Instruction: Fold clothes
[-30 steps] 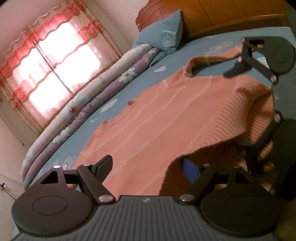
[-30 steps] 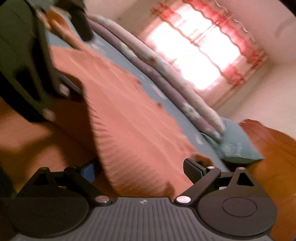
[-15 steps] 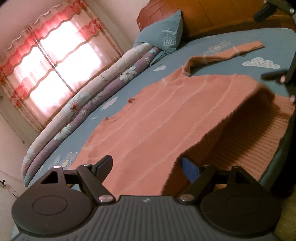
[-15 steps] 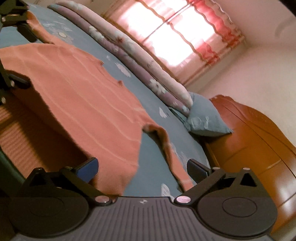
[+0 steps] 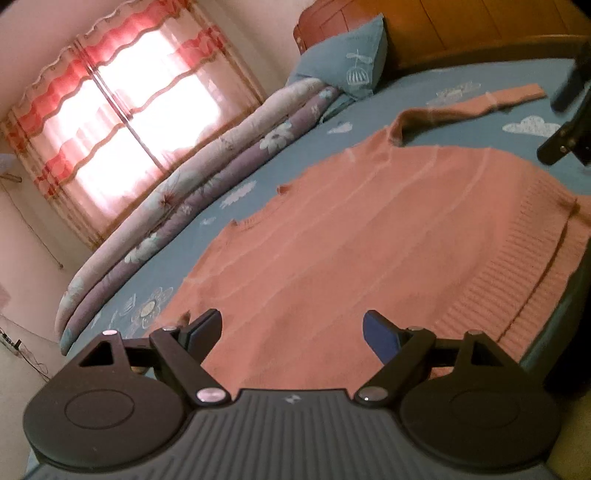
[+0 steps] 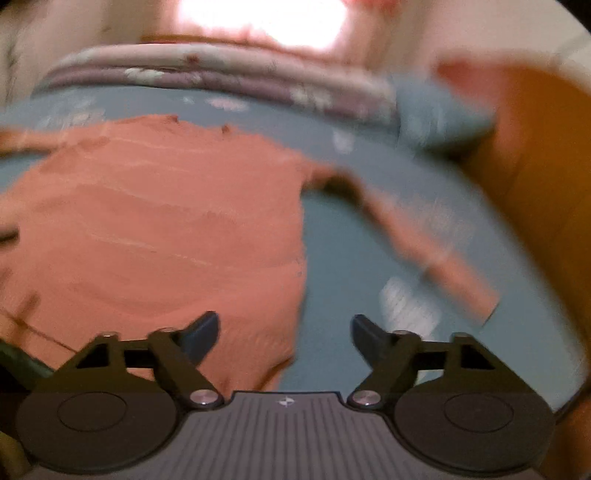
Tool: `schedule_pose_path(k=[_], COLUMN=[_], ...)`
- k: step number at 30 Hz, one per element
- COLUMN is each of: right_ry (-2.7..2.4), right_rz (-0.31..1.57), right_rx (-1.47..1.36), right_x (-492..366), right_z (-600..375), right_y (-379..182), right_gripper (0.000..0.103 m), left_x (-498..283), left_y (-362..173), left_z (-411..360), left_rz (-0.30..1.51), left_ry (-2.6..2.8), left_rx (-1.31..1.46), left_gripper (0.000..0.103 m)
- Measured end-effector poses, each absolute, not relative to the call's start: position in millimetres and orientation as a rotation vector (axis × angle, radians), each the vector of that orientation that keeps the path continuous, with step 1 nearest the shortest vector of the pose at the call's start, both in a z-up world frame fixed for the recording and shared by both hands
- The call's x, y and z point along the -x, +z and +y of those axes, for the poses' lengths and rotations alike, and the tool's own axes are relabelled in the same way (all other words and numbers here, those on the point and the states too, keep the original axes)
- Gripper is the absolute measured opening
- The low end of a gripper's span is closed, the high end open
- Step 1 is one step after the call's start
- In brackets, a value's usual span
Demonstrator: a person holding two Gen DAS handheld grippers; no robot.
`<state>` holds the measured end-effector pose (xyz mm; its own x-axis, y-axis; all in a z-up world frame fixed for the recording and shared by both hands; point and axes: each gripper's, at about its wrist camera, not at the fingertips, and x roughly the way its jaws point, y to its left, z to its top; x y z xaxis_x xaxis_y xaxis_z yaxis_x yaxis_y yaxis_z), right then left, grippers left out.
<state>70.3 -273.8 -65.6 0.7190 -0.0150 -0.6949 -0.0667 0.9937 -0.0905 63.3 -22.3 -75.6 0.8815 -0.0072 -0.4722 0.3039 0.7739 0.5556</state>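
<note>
An orange knit sweater (image 5: 369, 236) lies spread flat on the blue bed sheet (image 5: 236, 192), its ribbed hem (image 5: 532, 266) at the bed's near edge. One sleeve (image 5: 476, 103) stretches toward the headboard. My left gripper (image 5: 291, 328) hovers open over the sweater's near edge with nothing between its fingers. In the blurred right wrist view, the sweater (image 6: 166, 221) fills the left and the sleeve (image 6: 428, 254) runs diagonally to the right. My right gripper (image 6: 284, 328) is open and empty above the sweater's side edge. A black part of its frame (image 5: 565, 144) shows at the far right of the left wrist view.
A rolled floral quilt (image 5: 207, 192) lies along the far side of the bed under a curtained window (image 5: 122, 122). A blue pillow (image 5: 347, 70) leans on the wooden headboard (image 5: 461, 29). Bare sheet (image 6: 343, 266) lies between the sweater body and the sleeve.
The hem that was raised and draped a second ago has dropped flat on the bed. The right gripper has pulled away to the right and swung to face the sleeve side.
</note>
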Motion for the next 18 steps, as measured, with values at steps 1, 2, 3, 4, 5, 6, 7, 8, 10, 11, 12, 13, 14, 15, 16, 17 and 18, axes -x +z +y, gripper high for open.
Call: schedule_pose_path(k=[1, 2, 3, 4, 5, 6, 7, 8, 10, 11, 12, 13, 14, 15, 16, 17, 18], right_ry=[0.047, 0.075, 0.103, 0.132, 0.157, 0.172, 0.182, 0.192, 0.208, 0.206, 0.203, 0.199, 0.194, 0.189, 0.179, 0.179, 0.188], right_rz=[0.805, 0.834, 0.861, 0.882, 0.891, 0.89, 0.885, 0.879, 0.871, 0.882, 0.893, 0.907, 0.928, 0.948, 0.957, 0.958, 0.961], right_rx=[0.005, -0.115, -0.236, -0.356, -0.468, -0.547, -0.587, -0.617, -0.654, -0.688, -0.722, -0.761, -0.809, -0.853, -0.888, -0.916, -0.932], right_x=[-74.8, -77.1, -79.5, -80.9, -80.1, -79.1, -79.2, -80.0, -84.5, -87.7, -90.9, -92.6, -92.8, -93.9, -93.0, -91.4, -89.3], right_z=[-284.8, -298.0, -311.2, -324.4, -337.3, -347.1, -352.9, -357.1, -360.0, -361.8, -363.7, -366.2, -369.8, -372.4, -374.9, -377.1, -378.1], right_y=[-69.3, -73.8, -78.4, -83.4, -89.1, -93.1, -95.0, -96.2, -97.6, -100.9, -104.1, -107.7, -113.5, -120.7, -125.3, -127.6, -127.0], right_gripper=[0.077, 0.077, 0.077, 0.077, 0.077, 0.077, 0.077, 0.078, 0.084, 0.085, 0.085, 0.085, 0.085, 0.084, 0.079, 0.079, 0.079], left_x=[-62.1, -61.3, -60.9, -60.6, -60.7, -60.9, -61.2, -61.7, -63.3, -64.0, -64.1, -63.7, -63.1, -62.3, -61.4, -60.7, -60.7], left_y=[-76.0, -76.1, -76.3, -76.6, -77.2, -77.9, -78.7, -79.5, -81.2, -82.1, -82.9, -83.5, -83.8, -84.0, -84.1, -84.2, -84.5], left_z=[-21.4, -20.1, -18.9, -17.8, -17.3, -17.3, -18.0, -19.5, -24.1, -26.4, -29.2, -32.1, -34.2, -35.4, -36.5, -36.9, -36.8], left_rz=[0.472, 0.476, 0.481, 0.487, 0.492, 0.497, 0.5, 0.503, 0.507, 0.509, 0.509, 0.507, 0.507, 0.507, 0.507, 0.508, 0.511], left_ry=[-0.172, -0.173, -0.171, -0.168, -0.166, -0.166, -0.167, -0.171, -0.187, -0.194, -0.199, -0.205, -0.21, -0.217, -0.222, -0.222, -0.221], left_rx=[-0.67, -0.666, -0.66, -0.654, -0.654, -0.656, -0.658, -0.66, -0.664, -0.668, -0.674, -0.68, -0.683, -0.685, -0.687, -0.691, -0.695], left_gripper=[0.084, 0.084, 0.084, 0.084, 0.084, 0.084, 0.084, 0.084, 0.084, 0.084, 0.084, 0.084, 0.084, 0.084, 0.084, 0.084, 0.084])
